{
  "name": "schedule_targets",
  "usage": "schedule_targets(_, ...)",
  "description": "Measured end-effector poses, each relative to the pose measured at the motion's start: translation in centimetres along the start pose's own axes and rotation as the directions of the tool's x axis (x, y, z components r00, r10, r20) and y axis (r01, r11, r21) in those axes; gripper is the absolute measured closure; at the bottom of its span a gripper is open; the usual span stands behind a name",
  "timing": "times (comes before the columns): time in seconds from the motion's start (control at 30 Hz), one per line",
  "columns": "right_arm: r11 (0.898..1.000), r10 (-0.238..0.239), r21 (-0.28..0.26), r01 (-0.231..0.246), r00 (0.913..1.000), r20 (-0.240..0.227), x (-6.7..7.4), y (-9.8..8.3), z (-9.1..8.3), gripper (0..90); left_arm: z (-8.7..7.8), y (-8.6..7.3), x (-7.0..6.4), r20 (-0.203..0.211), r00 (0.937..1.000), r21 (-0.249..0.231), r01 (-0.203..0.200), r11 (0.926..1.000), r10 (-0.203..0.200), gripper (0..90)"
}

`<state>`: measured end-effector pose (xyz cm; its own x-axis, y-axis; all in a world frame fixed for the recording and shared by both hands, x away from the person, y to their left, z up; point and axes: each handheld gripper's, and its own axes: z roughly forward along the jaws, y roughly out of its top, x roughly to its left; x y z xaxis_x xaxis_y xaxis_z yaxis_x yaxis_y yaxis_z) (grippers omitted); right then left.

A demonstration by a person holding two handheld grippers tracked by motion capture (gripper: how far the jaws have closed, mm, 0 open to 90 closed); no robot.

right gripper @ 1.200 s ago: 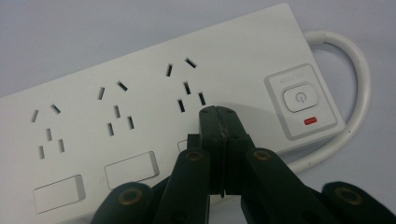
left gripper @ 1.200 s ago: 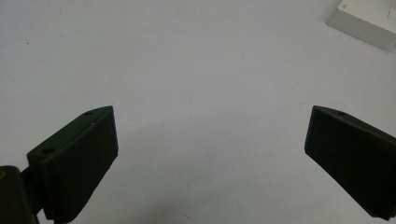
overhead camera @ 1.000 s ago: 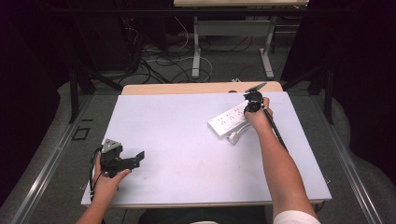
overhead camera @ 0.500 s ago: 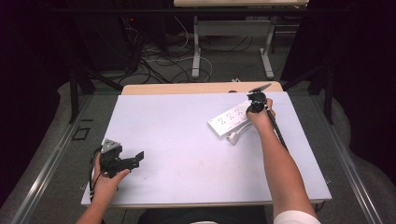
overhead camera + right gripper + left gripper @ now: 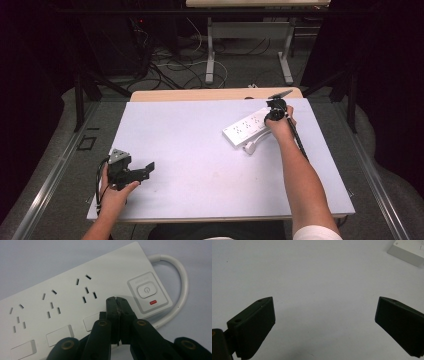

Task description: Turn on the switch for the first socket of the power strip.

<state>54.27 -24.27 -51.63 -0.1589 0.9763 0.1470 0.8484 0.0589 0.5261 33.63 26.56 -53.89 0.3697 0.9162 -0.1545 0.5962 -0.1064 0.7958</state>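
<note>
High view: a white power strip [image 5: 249, 128] lies on the far right part of the pale table [image 5: 200, 165], its long axis slanting from near-left to far-right. The right gripper [image 5: 275, 107] is at the strip's far-right end, held from above by the right hand [image 5: 280, 125]. A white cable [image 5: 251, 146] loops out just beside the strip's near side.

Right gripper view: the jaws are pressed together with nothing between them, and their joined tip [image 5: 116, 302] sits over the strip's top face [image 5: 75, 297], just beside the raised switch panel with its round power button [image 5: 146, 289] and small red mark [image 5: 153, 302]. Whether the tip touches the surface cannot be told. Three socket groups run along the strip away from the button end.

Well apart, at the near left of the table, the left gripper [image 5: 142, 170] rests low with its jaws spread wide, empty, over bare tabletop; a corner of the strip [image 5: 409, 250] shows far ahead of it.
</note>
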Motion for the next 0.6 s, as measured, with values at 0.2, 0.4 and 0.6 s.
schedule_targets(0.2,1.0,-0.026,-0.003,0.026,0.9995,0.017,0.13,0.08,-0.01,81.5,0.11,0.0,-0.01,0.0,1.0,-0.002,0.003,1.0,-0.003,3.0)
schedule_targets(0.4,0.997,-0.076,-0.022,0.077,0.996,0.048,0.52,0.13,-0.08,74.0,0.16,0.03,-0.06,0.0,1.0,0.0,0.002,1.0,-0.002,3.0)
schedule_targets(0.6,0.994,-0.084,-0.06,0.088,0.9944,0.064,0.4,0.31,-0.44,64.5,0.14,0.02,-0.03,-0.001,1.0,-0.003,0.005,1.0,-0.005,3.1)
